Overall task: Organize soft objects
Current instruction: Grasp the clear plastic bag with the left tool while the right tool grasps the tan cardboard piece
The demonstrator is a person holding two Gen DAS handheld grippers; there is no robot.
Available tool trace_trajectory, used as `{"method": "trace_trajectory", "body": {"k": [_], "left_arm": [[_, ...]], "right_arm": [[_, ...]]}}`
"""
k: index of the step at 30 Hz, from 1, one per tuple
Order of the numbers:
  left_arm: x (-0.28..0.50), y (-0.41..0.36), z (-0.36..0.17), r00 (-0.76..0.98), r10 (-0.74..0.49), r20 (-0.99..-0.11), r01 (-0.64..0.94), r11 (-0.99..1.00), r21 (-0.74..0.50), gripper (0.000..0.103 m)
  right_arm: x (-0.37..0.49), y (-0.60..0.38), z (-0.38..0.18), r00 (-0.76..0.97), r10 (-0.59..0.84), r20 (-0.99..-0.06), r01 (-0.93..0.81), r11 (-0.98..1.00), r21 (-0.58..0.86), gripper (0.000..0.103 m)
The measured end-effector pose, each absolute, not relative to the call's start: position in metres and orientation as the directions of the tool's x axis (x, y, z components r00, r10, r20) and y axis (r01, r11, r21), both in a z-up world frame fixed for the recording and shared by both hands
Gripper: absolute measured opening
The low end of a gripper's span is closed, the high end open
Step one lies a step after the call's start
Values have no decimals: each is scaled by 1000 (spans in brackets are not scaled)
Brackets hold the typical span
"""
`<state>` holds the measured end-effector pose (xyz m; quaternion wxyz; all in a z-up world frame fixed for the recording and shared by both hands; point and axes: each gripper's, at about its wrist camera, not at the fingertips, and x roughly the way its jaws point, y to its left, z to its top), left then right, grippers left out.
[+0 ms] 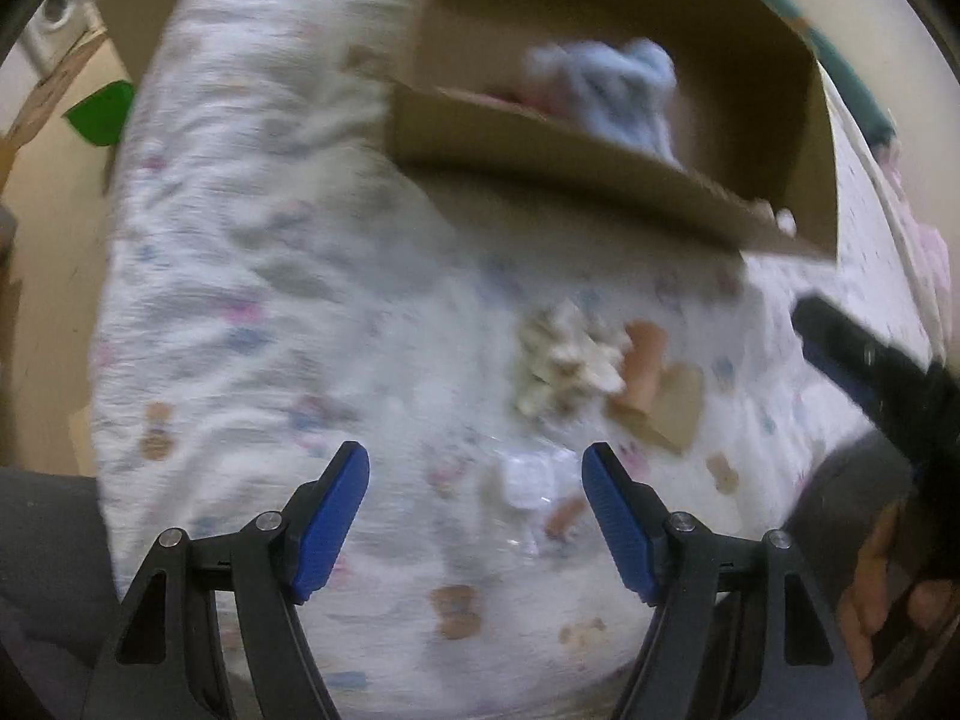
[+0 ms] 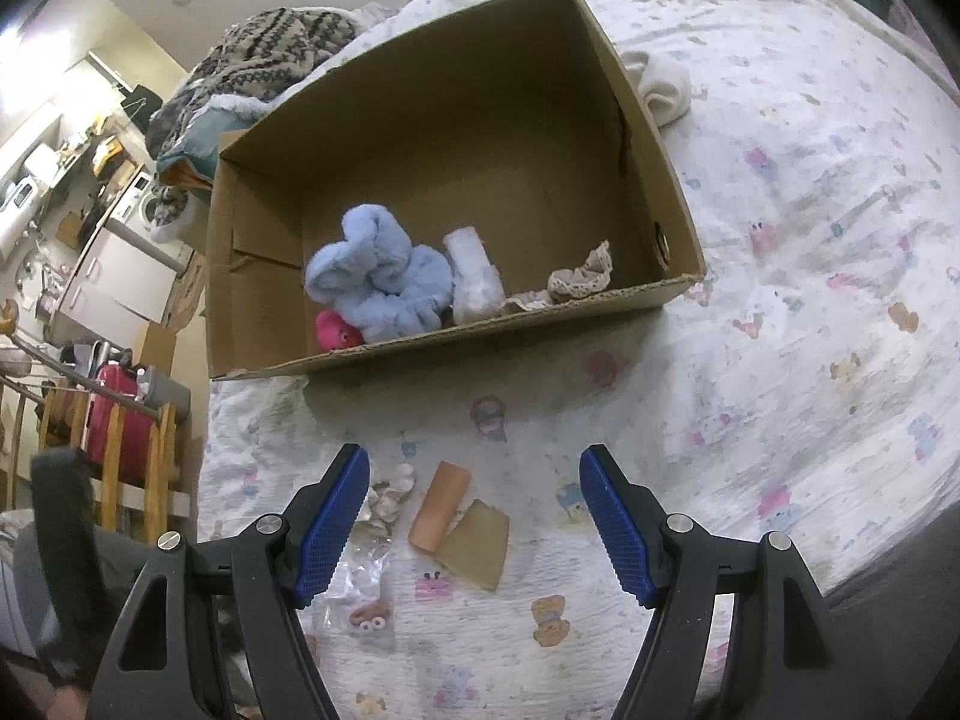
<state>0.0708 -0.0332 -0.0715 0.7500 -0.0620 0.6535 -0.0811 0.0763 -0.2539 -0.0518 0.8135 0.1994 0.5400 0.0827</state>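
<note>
- The left gripper [image 1: 476, 519] with blue ribbed pads has its jaws wide apart and holds nothing; it hangs above the white bed sheet with small cartoon prints [image 1: 252, 276].
- The right gripper [image 2: 474, 522] is the same kind, also spread wide and empty, over the same sheet [image 2: 780, 276].
- The left wrist view is smeared by motion, so most shapes there are soft and uncertain.
- The open brown cardboard box [image 2: 420, 90] stands on the sheet, beyond the right gripper. Inside, against its near wall, lie a fluffy light-blue plush item [image 2: 378, 276], a small pink plush toy [image 2: 339, 330] partly hidden under the blue one and behind the wall, a white fuzzy roll [image 2: 474, 276], and a beige lace piece [image 2: 582, 276] toward the box's right corner.
- In the left wrist view the box [image 1: 540, 138] shows only a pale blue blur [image 1: 606, 84]; the rest of its contents cannot be made out.
- On the sheet in front of the box lie an orange-tan rolled cloth [image 2: 438, 507] touching a flat tan cloth piece [image 2: 477, 543], a cream crumpled lace piece [image 2: 390, 495] half covered by the right gripper's left finger, and a clear plastic bag [image 2: 354, 582] whose contents are not readable.
- A cream-white folded cloth [image 2: 660, 87] lies just beside the box's far right wall.
- The right gripper shows as a dark shape at the right edge of the left wrist view, cut off.
</note>
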Motion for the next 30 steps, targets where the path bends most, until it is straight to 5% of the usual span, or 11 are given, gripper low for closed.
{"method": "trace_trajectory", "body": {"k": [8,15,18,30], "left_arm": [[63,-88,-97,87,-110,-990,226,970,-88,71],[60,-85,-102,68,-92,-993,221,972,-75,34],[57,-76,-100,55,-117,-992,205,973,-104,26],[45,-36,-50,182,-121,-976,159,983,-92,20]], "right_arm": [[82,-257,-59,379,355,-854,100,902,420,77],[84,-259,-62,370,362,-856,111,897,428,77],[84,-259,-64,357,376,-855,114,891,439,77],[84,-263,-82,274,457,-846,163,845,509,76]]}}
